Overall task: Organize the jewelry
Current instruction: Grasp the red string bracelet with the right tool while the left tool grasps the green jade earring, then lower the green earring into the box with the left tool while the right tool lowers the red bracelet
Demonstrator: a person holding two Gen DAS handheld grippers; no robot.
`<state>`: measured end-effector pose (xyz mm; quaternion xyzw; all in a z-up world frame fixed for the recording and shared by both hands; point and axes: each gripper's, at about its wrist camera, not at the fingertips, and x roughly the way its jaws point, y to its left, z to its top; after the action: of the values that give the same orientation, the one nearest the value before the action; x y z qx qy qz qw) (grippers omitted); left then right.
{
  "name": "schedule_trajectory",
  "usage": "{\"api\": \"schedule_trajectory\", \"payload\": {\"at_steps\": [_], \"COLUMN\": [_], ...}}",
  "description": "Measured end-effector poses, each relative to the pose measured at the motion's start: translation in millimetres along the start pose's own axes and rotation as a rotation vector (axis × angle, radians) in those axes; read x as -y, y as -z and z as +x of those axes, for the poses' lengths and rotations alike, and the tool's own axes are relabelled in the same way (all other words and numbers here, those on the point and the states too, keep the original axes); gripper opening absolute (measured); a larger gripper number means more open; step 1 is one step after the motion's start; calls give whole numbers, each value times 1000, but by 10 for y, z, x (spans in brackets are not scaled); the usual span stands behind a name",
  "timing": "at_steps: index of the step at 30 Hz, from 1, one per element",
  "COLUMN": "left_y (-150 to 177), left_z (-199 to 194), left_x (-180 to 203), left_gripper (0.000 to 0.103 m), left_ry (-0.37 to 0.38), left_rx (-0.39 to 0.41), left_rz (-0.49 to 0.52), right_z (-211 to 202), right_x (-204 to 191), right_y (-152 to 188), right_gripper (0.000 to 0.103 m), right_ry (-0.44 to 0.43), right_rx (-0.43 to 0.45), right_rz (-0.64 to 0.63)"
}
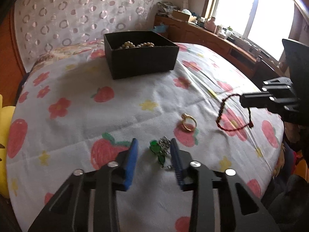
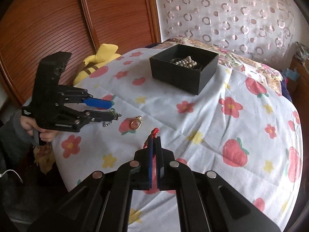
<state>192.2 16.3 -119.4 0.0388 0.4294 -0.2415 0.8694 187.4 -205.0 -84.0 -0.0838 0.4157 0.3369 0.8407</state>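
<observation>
A black open box (image 1: pixel 141 54) (image 2: pixel 183 67) stands on the bed and holds a pearl necklace (image 1: pixel 137 44) (image 2: pixel 186 61). My left gripper (image 1: pixel 153 145) (image 2: pixel 114 108) is open, low over the sheet, its blue pads either side of a green-stone chain piece (image 1: pixel 159 150) (image 2: pixel 114 116). A gold ring (image 1: pixel 188 122) (image 2: pixel 136 123) lies just beyond it. My right gripper (image 2: pixel 155 141) (image 1: pixel 244 100) is shut on a dark red cord bracelet (image 1: pixel 229 114) (image 2: pixel 153 132), which hangs above the sheet.
The bed has a white sheet with red flowers and strawberries (image 1: pixel 135 100). A yellow plush toy (image 2: pixel 98 60) lies at the headboard side. A wooden cabinet with clutter (image 1: pixel 212 32) runs under the window. A patterned curtain (image 2: pixel 231 15) hangs behind the box.
</observation>
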Motion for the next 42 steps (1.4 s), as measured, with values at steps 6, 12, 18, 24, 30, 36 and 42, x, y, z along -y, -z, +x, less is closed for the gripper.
{"api": "schedule_trajectory", "payload": {"at_steps": [6, 12, 18, 24, 30, 36, 42], "left_y": [-95, -279, -410, -654, -877, -1081, -1267], "left_z": [-135, -413, -497, -540, -522, -439, -324], "left_x": [36, -52, -70, -55, -45, -72, -99], "left_gripper": [13, 13, 12, 13, 13, 13, 13], "left_ry": [20, 12, -12, -35, -74, -103, -122], "left_rx": [39, 107, 128, 168, 199, 217, 226], "left_rz": [16, -7, 12, 24, 35, 33, 32], "right_z": [6, -73, -157, -233, -293, -297, -251], "right_x": [20, 40, 49, 111, 208, 269, 330], "right_y": [12, -31, -136, -360, -613, -791, -967], "right_gripper": [3, 3, 3, 3, 3, 3, 3], "right_ry": [-3, 0, 10, 25, 41, 52, 66], "right_rx": [6, 35, 58, 106, 153, 181, 199], "right_rz": [3, -5, -21, -37, -50, -56, -66]}}
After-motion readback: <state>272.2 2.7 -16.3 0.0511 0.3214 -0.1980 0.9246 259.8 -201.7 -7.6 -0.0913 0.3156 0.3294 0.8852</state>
